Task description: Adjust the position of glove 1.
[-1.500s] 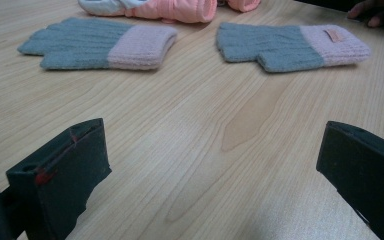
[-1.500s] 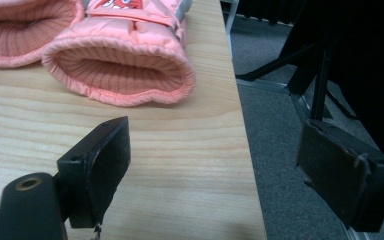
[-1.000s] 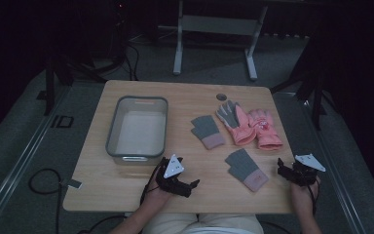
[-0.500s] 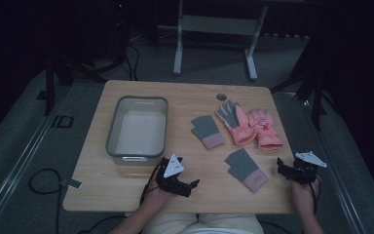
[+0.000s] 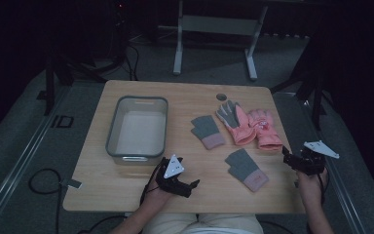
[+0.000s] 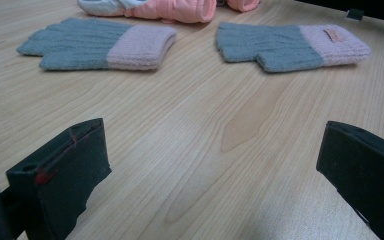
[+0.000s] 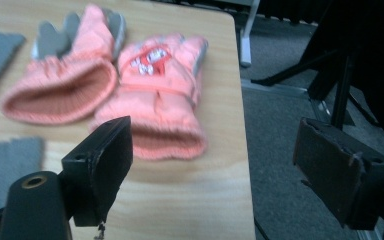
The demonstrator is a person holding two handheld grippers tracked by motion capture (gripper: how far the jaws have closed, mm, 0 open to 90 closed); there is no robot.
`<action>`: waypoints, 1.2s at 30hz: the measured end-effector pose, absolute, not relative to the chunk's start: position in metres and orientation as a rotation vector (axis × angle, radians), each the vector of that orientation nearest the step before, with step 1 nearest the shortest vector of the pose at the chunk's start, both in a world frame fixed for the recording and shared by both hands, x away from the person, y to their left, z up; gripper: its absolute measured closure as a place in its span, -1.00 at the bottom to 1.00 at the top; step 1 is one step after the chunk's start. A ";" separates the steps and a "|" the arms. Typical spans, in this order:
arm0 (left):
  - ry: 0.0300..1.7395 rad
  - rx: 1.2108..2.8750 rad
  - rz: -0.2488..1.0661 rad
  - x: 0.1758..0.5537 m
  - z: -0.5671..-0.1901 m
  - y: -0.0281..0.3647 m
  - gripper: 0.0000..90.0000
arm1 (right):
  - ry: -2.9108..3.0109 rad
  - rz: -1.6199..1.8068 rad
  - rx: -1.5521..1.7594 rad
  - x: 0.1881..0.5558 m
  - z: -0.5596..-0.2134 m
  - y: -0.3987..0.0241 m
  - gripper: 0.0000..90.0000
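On the table (image 5: 126,195), a bin (image 5: 138,127) is set toward the left. To its right, a knit glove (image 5: 207,131) is laid, and a second knit glove (image 5: 246,168) is placed nearer the front edge, right of the first. Behind these, toward the right edge, two padded gloves (image 5: 251,124) are laid side by side, touching. A round hole (image 5: 221,97) is found behind them.

We are in a dim recording lab: a lone wooden table (image 5: 126,190) on grey carpet (image 5: 19,146), floor cables (image 5: 41,178), metal stand legs (image 5: 177,53) behind.
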State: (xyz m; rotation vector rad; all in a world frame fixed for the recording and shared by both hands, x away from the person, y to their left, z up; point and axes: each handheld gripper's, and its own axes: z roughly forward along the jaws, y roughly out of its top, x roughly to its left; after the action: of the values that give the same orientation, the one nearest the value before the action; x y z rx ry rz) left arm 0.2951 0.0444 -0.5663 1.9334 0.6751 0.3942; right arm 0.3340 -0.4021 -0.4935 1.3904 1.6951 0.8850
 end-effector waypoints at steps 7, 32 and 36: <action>0.678 1.937 0.400 0.295 -0.566 0.044 -1.00 | 1.678 0.918 1.351 0.339 -0.469 -0.397 -0.64; 0.682 1.934 0.399 0.295 -0.566 0.044 -1.00 | 1.782 1.093 1.132 0.366 -0.402 -0.326 -0.68; 0.679 1.935 0.400 0.295 -0.566 0.044 -1.00 | 1.809 1.123 1.119 0.368 -0.403 -0.309 -0.63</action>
State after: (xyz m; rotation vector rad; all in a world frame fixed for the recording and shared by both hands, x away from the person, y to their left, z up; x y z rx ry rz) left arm 0.2951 0.0443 -0.5662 1.9351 0.6789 0.3997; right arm 0.3681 -0.3087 -0.4028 1.1195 1.8089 1.1225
